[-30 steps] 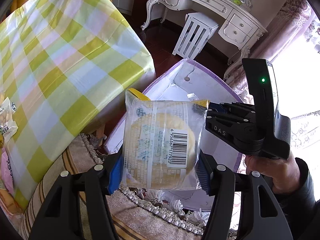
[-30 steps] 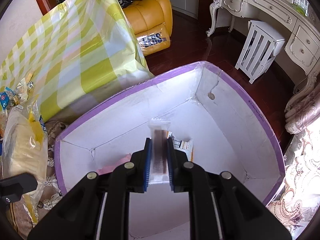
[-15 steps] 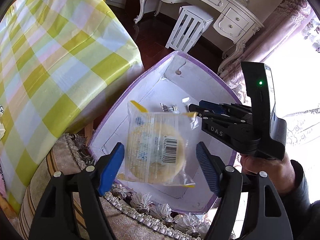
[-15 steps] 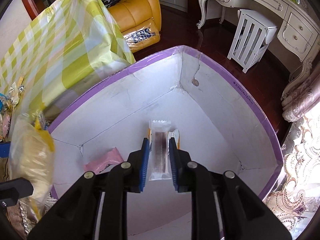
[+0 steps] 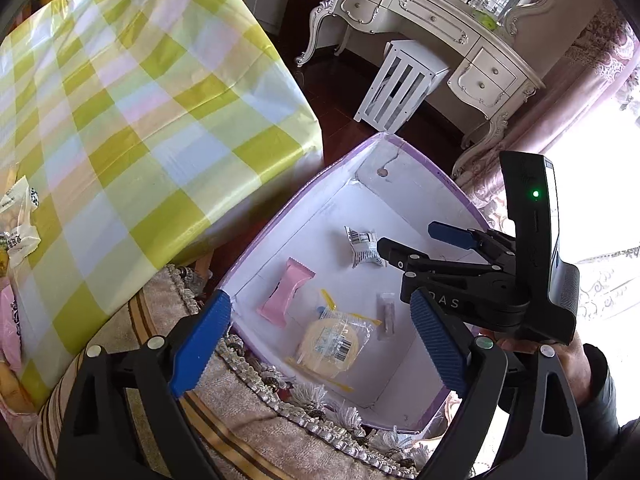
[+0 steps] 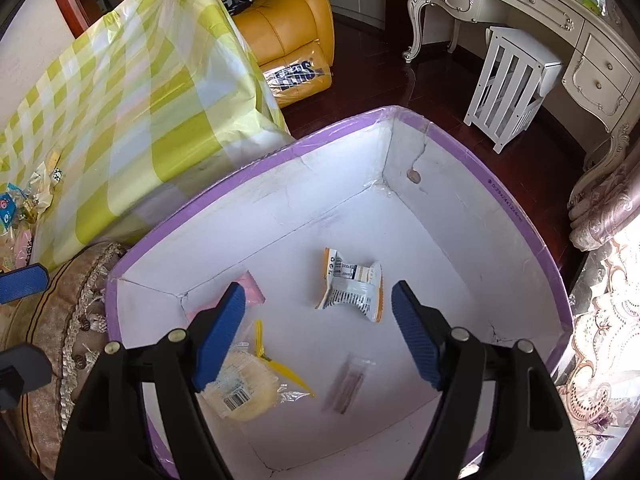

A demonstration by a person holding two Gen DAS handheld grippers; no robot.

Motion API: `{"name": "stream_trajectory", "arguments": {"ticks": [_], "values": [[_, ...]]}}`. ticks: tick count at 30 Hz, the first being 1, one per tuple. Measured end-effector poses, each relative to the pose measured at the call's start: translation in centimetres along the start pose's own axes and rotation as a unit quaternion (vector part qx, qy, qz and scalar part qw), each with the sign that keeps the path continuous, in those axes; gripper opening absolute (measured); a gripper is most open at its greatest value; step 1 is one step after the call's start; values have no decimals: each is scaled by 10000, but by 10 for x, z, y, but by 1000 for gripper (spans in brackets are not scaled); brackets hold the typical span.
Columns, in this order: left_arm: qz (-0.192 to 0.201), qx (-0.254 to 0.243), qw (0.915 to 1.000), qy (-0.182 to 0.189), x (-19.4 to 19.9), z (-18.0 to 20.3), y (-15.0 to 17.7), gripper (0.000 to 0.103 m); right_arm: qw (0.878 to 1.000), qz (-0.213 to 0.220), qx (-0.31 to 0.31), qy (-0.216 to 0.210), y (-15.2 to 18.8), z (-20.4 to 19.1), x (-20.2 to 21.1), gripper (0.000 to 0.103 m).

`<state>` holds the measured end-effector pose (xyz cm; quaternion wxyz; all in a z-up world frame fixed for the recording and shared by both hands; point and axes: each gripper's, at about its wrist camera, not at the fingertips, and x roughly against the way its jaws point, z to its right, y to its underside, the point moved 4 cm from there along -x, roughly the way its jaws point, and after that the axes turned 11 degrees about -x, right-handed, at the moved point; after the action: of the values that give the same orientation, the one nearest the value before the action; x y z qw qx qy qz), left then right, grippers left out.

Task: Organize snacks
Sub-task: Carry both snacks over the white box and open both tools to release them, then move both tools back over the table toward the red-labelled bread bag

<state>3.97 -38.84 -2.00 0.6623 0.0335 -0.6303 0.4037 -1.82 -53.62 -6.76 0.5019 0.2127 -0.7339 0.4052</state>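
Both tools hang over the purple-rimmed box [image 6: 520, 216], and both are empty-handed. The left gripper [image 5: 320, 340] has its blue pads spread wide with nothing between them; the right gripper [image 6: 316, 334] is just as wide, jaws parted above the white box floor.

Four snacks lie on that floor. The round yellow cake in clear wrap [image 5: 330, 342] sits near the front wall, barcode up; from the right wrist view the same cake [image 6: 244, 392] is partly hidden behind the right tool's left finger. Just beside it lies the slim clear-wrapped stick [image 5: 386, 314], blurred in the right view [image 6: 348, 384] (its contents look brownish, no more can be read). The pink packet [image 5: 286, 292] leans by the left wall; in the right view only a corner of it [image 6: 254, 290] peeks out past the finger. Further back rests the white and orange packet with the barcode [image 6: 352, 286], and in the left view its near end [image 5: 362, 246] is cut off by the right tool's black body.

On the checked yellow tablecloth [image 5: 132, 120] more snack bags [image 5: 18, 220] lie at the frame's left edge, cropped and too warped to name. The box stands on a fringed beige cushion [image 5: 256, 412]. The hand [image 5: 568, 364] gripping the right tool shows only in part, under the tool's black housing.
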Motion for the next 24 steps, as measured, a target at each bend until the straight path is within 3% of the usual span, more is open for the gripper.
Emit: {"name": "stream_trajectory", "arguments": {"ticks": [10, 24], "values": [[381, 743, 9946, -613, 42, -54, 30, 90, 9991, -21, 349, -222, 3, -43, 7, 76], [705, 1746, 9725, -1370, 104, -123, 94, 91, 9953, -55, 816, -525, 9, -104, 19, 77]]}}
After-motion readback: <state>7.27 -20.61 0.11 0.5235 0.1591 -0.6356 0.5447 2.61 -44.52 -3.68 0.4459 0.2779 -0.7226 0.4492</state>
